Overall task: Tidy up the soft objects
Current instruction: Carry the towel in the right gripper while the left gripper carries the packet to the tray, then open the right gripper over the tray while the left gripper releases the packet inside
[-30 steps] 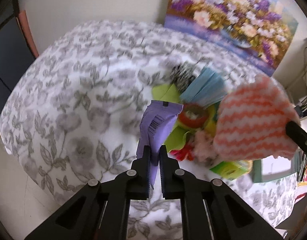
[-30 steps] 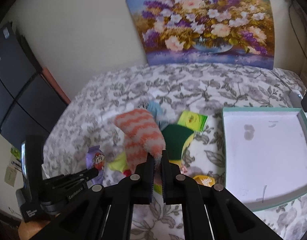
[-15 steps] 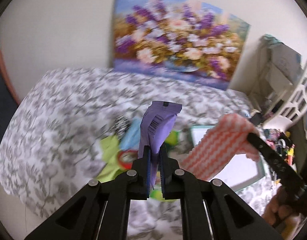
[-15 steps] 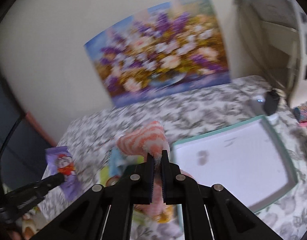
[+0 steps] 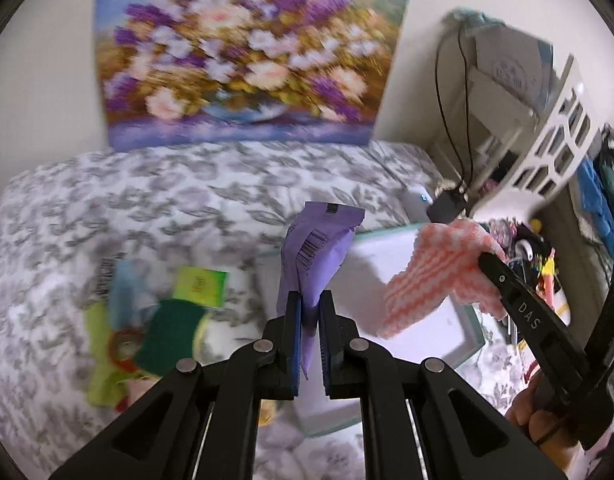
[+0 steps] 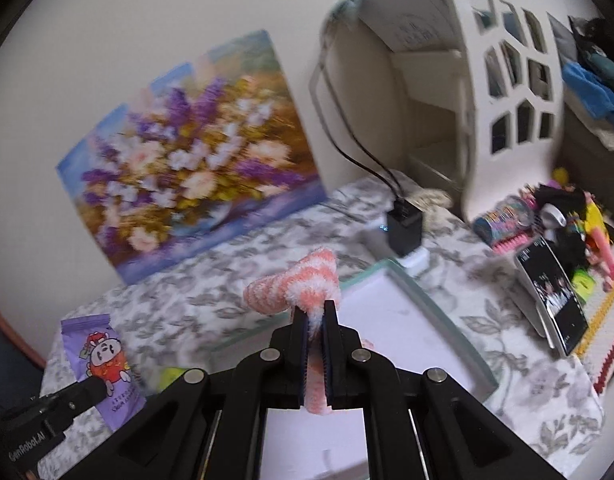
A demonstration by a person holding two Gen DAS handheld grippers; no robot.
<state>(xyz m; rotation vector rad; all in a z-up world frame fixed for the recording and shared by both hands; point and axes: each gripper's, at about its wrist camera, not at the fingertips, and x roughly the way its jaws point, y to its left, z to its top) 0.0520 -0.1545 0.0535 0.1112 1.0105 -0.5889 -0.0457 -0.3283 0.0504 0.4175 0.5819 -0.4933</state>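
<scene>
My left gripper is shut on a purple snack packet and holds it upright in the air, left of the white tray with the teal rim. My right gripper is shut on an orange-and-white striped fuzzy sock and holds it above the tray. The sock and the right gripper's finger also show in the left wrist view. The packet shows at lower left in the right wrist view.
A pile on the flowered bedcover holds a green sponge, a yellow-green box, a blue cloth and a tape roll. A flower painting leans on the wall. A black charger, white shelf and clutter stand right.
Both grippers have swung to the right, away from the pile. The sock has gone from above the pile to above the tray. The packet has come toward the tray's left side.
</scene>
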